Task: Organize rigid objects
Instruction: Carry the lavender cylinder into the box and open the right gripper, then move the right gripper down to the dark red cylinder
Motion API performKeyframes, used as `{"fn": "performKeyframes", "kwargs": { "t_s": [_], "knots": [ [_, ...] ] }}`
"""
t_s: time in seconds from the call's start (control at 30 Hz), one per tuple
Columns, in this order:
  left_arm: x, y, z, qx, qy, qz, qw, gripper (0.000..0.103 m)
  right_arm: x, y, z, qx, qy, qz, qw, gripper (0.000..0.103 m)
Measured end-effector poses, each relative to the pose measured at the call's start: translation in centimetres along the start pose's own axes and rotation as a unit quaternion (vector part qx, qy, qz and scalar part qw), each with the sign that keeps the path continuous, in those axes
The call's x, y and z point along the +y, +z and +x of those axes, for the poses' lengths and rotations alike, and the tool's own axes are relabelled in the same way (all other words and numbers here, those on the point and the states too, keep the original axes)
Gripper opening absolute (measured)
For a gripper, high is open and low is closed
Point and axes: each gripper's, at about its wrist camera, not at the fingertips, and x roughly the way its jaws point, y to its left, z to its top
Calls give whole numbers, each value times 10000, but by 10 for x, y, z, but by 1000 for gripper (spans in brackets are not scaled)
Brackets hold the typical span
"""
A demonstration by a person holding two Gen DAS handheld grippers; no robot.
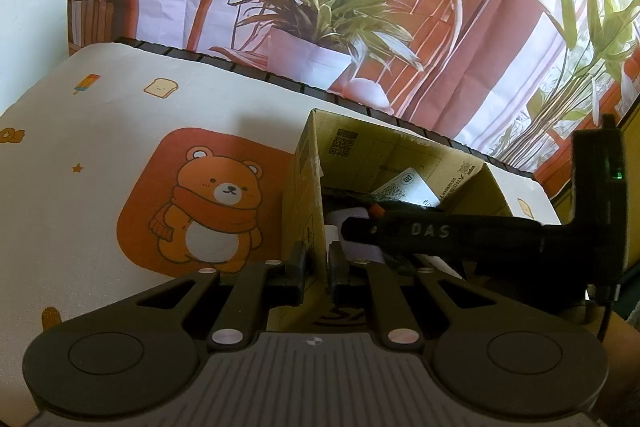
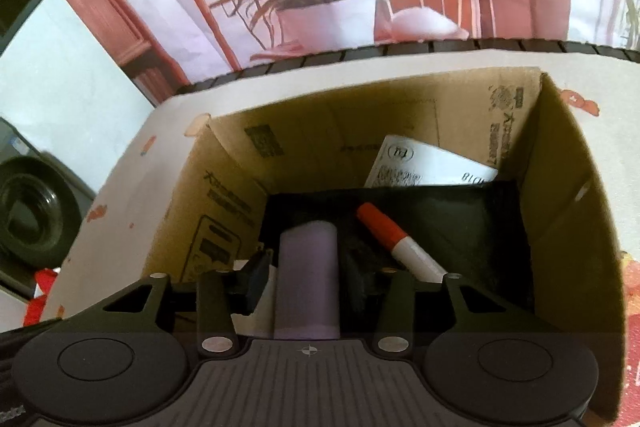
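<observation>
A brown cardboard box (image 1: 304, 195) stands on the table, open at the top. My left gripper (image 1: 317, 265) is shut on the box's near left wall, one finger outside and one inside. My right gripper (image 2: 306, 277) reaches into the box (image 2: 568, 187) from the right and is shut on a pale purple cylinder (image 2: 307, 283); it shows in the left wrist view as a black body (image 1: 460, 235). Inside the box lie a red-and-white marker (image 2: 394, 241), a white labelled card (image 2: 424, 163) and a black item (image 2: 472, 227).
The table has a cream cloth with an orange bear print (image 1: 216, 203). A backdrop with a printed potted plant and chair (image 1: 324, 11) hangs behind the table's far edge. A dark round appliance (image 2: 28, 215) stands left of the table.
</observation>
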Motion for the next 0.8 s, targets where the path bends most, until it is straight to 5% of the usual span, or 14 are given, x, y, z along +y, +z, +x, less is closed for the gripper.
{"fn": "performKeyframes", "kwargs": {
  "t_s": [0.17,0.43,0.8],
  "knots": [
    [0,0,0,3,2,-3,10000,12,5,-1,-21,-393,-162,-293,9987,52],
    [0,0,0,3,2,-10,10000,12,13,-15,-77,-1296,-421,-764,9877,96],
    [0,0,0,2,-1,-15,10000,12,-9,-54,-128,-1972,-1121,-568,9723,103]
  ]
}}
